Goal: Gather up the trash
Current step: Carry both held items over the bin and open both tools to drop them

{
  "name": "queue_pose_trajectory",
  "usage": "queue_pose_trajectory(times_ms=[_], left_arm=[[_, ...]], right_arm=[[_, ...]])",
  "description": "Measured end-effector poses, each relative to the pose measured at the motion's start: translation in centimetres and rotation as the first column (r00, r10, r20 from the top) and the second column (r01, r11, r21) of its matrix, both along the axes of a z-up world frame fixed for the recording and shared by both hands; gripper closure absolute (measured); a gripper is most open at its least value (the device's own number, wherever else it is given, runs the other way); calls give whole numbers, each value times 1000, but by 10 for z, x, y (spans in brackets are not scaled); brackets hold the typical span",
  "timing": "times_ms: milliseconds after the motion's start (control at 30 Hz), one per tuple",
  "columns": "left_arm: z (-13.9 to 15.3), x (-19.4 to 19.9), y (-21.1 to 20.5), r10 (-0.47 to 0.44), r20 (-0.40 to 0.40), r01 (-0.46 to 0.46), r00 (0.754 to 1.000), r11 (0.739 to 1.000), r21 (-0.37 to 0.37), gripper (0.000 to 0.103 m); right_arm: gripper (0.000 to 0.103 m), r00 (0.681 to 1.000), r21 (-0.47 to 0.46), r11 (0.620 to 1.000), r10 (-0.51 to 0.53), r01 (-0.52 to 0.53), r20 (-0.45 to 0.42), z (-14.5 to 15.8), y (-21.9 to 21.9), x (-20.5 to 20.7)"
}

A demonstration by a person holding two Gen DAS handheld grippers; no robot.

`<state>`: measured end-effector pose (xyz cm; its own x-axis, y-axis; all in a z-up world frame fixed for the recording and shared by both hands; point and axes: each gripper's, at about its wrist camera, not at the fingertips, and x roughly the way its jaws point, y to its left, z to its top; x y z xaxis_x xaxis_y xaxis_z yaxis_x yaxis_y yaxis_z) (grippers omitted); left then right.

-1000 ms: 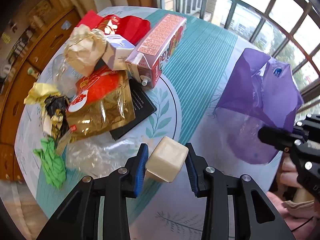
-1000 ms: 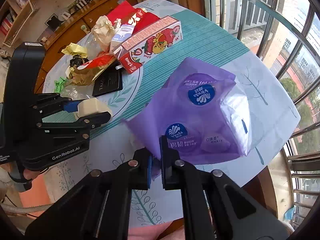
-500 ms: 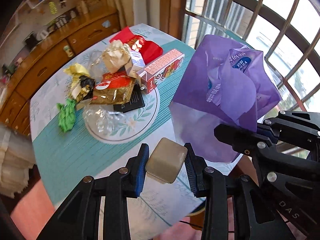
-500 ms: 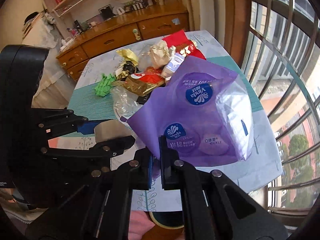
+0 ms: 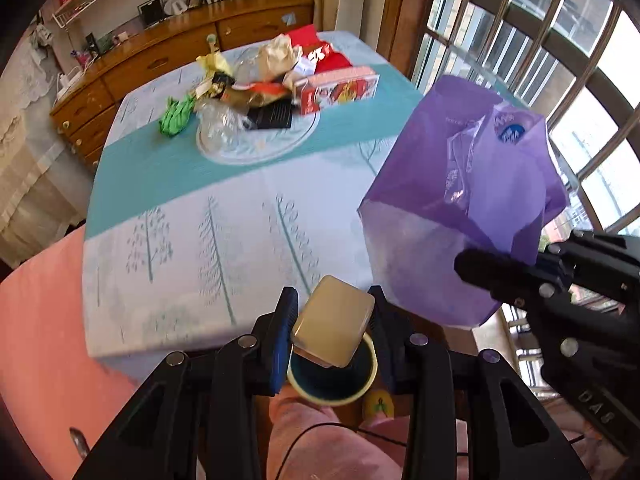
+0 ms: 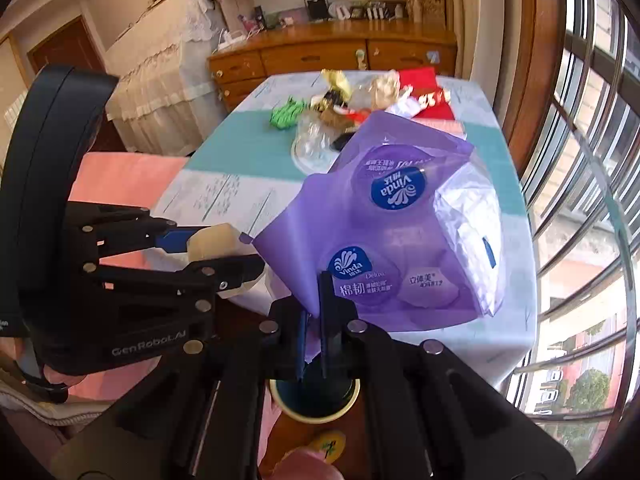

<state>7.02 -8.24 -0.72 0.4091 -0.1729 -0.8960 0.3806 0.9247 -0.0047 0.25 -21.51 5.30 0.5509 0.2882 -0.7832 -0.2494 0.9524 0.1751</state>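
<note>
Clamped in the left gripper (image 5: 333,330): a beige, rounded block (image 5: 334,326), above a yellow-rimmed bin (image 5: 370,376) past the table's (image 5: 224,216) edge. Pinched tight by the right gripper (image 6: 314,320): one corner of a purple Vinda tissue wrapper (image 6: 400,240), logo legible only from the right wrist. Piled mid-table, remaining trash (image 5: 276,84), somewhat blurred.

a block (image 5: 333,326) sat between the pads of the left gripper (image 5: 332,330), above a bin (image 5: 332,380) that stood below the table's (image 5: 200,216) near edge. to its right a bag (image 5: 460,200) hung pinched in the right gripper (image 6: 314,320), over the table's near corner. a heap of wrappers (image 5: 256,92) lay on the table's far side, with a carton (image 5: 336,90) at its right.
</note>
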Motion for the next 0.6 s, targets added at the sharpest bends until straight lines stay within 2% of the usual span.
queue_pose_trajectory(times_ms=[133,300,367,467,600], left_arm=[[-11,-22,7,29,-30,-28,999,999,32,68],[-44,-39,16,44,-77,-39,996,997,68,68],[-67,-39,21,58,-106,-51,993,996,69,68],[-116,-36,29,98,-173,-90,980,994,57,68],[-196,-36,34,118,-237,-110,964,993,49,68]], right_arm=[[100,999,37,998,50,-49,-20,-10,4,-25],[100,990,79,995,70,-61,-119,-45,14,-50],[100,984,83,995,70,-57,-165,-65,20,-58],[100,965,63,996,74,-61,-253,-110,30,-68],[100,923,31,998,64,-57,-379,-191,42,-83]])
